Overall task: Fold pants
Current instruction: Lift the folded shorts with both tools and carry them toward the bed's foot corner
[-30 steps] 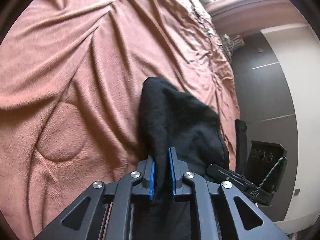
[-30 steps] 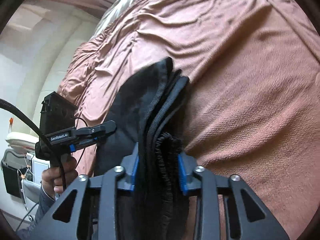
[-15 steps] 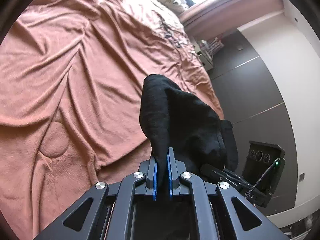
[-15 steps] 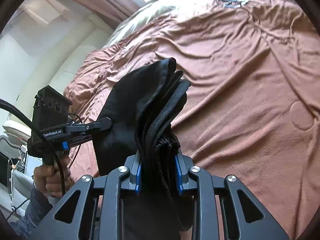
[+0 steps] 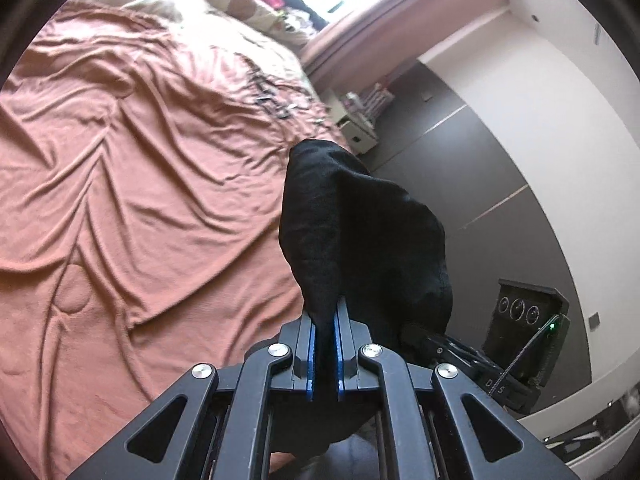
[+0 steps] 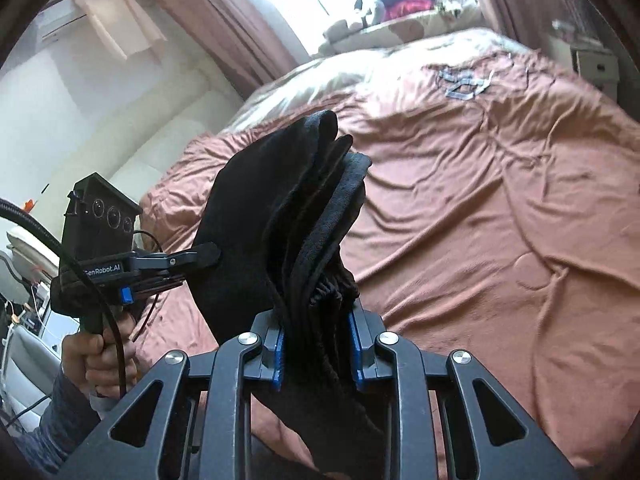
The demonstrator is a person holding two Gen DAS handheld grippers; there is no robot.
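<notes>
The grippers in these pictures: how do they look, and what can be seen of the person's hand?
Both the left gripper and right gripper are black angular linkages with silver bolts and blue finger pads. The left one carries "GenRobot.AI" lettering and a black cable. The bare hand wears a grey-blue sleeve.

Matt black cloth pants (image 6: 280, 216); soft rust-brown bedspread (image 5: 140, 184)

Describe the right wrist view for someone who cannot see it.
The right gripper clamps a thick bunch of black pants held up above a rumpled pink bed. At left, the left gripper pinches the same pants.
</notes>
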